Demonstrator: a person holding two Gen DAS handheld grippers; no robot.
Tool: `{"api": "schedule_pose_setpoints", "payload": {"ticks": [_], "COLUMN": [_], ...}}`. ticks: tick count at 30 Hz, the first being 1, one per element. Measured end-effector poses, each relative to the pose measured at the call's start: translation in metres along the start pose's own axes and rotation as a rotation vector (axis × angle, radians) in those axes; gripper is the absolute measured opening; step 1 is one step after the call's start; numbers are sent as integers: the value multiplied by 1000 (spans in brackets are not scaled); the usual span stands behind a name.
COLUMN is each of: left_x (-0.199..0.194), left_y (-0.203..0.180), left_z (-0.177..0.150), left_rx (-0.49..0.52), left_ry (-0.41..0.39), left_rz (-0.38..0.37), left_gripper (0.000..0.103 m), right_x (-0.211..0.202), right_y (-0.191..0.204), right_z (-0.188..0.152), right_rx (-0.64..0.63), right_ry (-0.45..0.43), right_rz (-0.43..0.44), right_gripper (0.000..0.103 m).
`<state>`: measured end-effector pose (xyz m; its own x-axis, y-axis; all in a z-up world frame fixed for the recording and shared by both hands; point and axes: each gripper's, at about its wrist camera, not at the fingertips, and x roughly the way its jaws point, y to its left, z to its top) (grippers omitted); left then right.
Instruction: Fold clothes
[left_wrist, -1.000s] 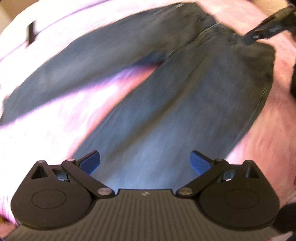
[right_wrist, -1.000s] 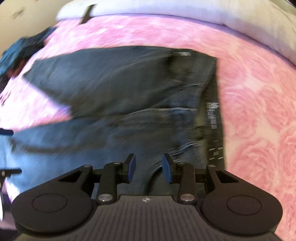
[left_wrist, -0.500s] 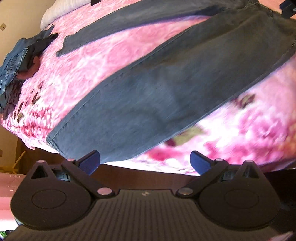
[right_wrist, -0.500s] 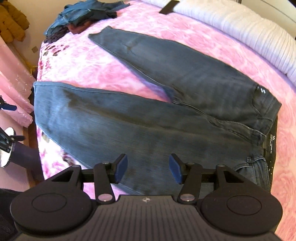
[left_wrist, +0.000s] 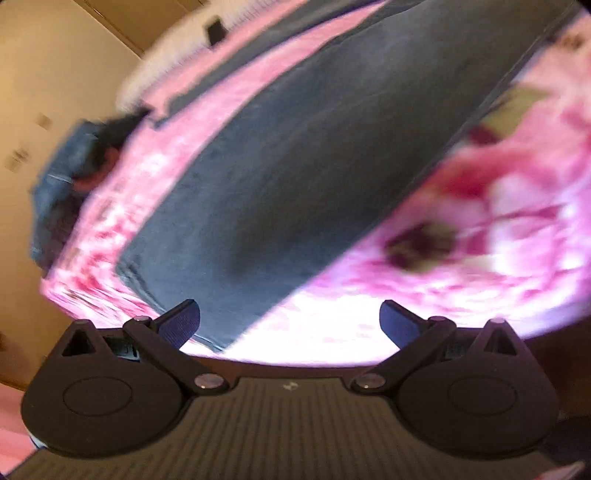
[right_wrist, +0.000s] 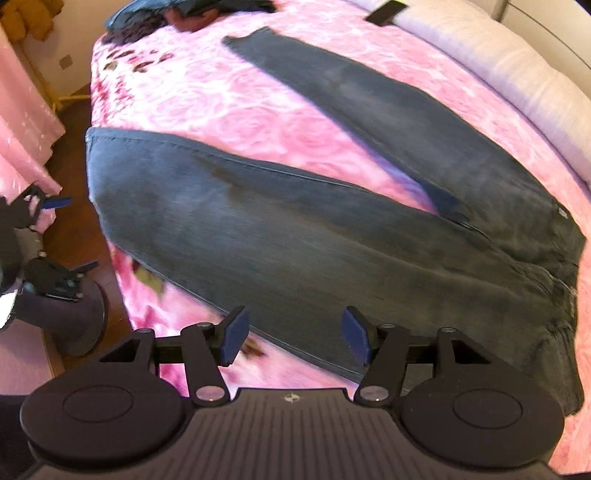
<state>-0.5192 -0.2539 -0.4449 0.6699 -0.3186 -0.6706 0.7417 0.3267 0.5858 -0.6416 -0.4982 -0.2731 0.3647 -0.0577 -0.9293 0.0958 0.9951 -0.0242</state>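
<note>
One pair of dark jeans (right_wrist: 332, 236) is lying flat on the pink flowery bed (right_wrist: 221, 103), with both legs spread apart. The right tool (right_wrist: 291, 334) is hanging over the near leg, and its jaws are opening with nothing between them. The left tool (left_wrist: 290, 319) is spread wide and empty above the leg's hem.
</note>
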Motion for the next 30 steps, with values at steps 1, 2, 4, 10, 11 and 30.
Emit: {"api": "schedule_pose_setpoints", "payload": {"ticks": [1,2,4,10,11,30], "left_x": [4,8,16,15,11,-36], "left_y": [-4,-8,-17,-5,1,75], "left_z": [-3,-5,-7,-7,-6,94], "left_rx": [14,31,74,54,44,10], "left_ry": [-36,-70,-133,-175,-178,-33], "left_rz": [39,77,149,228,226,-54], "left_gripper": [102,102,102,96,91,16], "right_x": [6,12,24,41,39,28], "right_y": [7,13,24,21,19,-85], "right_z": [3,5,8,7,5,-112], "right_rx": [-22,-44,-82,-60,-53,-279], "right_ry": [6,12,22,43,41,-18], "right_rz": [-2,-4,-8,-37,-44,-289], "right_gripper": [62,62,63,63,63,77]}}
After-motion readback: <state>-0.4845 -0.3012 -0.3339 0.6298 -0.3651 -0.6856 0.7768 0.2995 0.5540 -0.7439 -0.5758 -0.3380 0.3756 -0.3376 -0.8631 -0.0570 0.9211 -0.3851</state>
